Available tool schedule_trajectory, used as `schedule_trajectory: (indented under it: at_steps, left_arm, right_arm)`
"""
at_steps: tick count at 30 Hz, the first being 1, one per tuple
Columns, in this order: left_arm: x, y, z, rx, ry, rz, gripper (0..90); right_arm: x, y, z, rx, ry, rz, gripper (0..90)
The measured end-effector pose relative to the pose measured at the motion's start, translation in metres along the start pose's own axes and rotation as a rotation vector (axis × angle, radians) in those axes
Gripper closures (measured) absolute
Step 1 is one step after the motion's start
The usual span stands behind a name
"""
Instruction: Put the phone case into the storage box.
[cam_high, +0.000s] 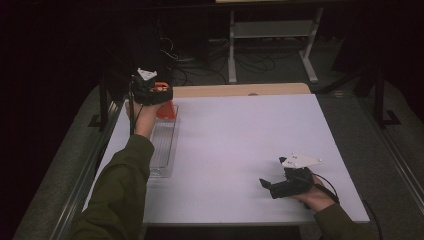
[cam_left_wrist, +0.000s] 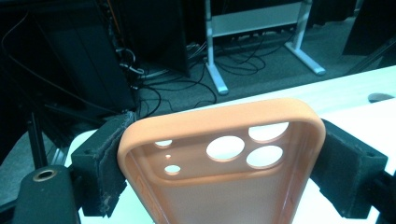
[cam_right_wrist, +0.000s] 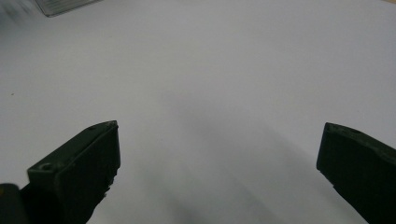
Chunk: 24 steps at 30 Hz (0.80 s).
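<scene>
An orange phone case (cam_left_wrist: 219, 116) with camera cut-outs sits crosswise between the black pads (cam_left_wrist: 105, 158) of my left gripper (cam_left_wrist: 224, 154), which is shut on its two long sides. From above, that left gripper (cam_high: 159, 92) hovers at the far left of the white table (cam_high: 240, 140). The orange case (cam_high: 167, 110) hangs below it over the far end of a clear plastic tray (cam_high: 162, 150). My right gripper (cam_high: 265, 184) rests low near the front right of the table. Its jaws stand wide apart in the right gripper view (cam_right_wrist: 219, 149), with bare table between them.
The clear tray lies lengthwise along the table's left side, and its corner (cam_right_wrist: 65, 5) peeks in at the top left. A wooden strip (cam_high: 240, 90) borders the far edge. Beyond stand a white desk frame (cam_high: 272, 30) and floor cables (cam_left_wrist: 140, 70).
</scene>
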<state>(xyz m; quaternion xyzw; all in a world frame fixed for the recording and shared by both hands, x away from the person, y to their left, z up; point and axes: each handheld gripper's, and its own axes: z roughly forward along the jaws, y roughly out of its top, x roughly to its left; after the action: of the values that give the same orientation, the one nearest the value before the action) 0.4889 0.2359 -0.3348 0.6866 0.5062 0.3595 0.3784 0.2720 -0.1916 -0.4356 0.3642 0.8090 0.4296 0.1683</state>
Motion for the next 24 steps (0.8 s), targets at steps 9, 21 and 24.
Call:
schedule_trajectory:
  at_steps: [9, 21, 24]
  left_arm:
    - [0.0, -0.005, 0.012, 0.034, 0.017, -0.009, 14.6]
    - [-0.002, -0.011, 0.023, 0.075, 0.035, -0.024, 14.4]
    - [-0.003, -0.012, 0.026, 0.094, 0.037, -0.009, 14.3]
  right_arm:
    - [0.0, 0.0, 0.0, 0.0, 0.003, 0.001, 0.0]
    - [0.001, 0.0, 0.0, 0.0, 0.006, 0.003, 0.0]
    - [0.001, 0.0, 0.0, 0.001, 0.006, 0.005, 0.0]
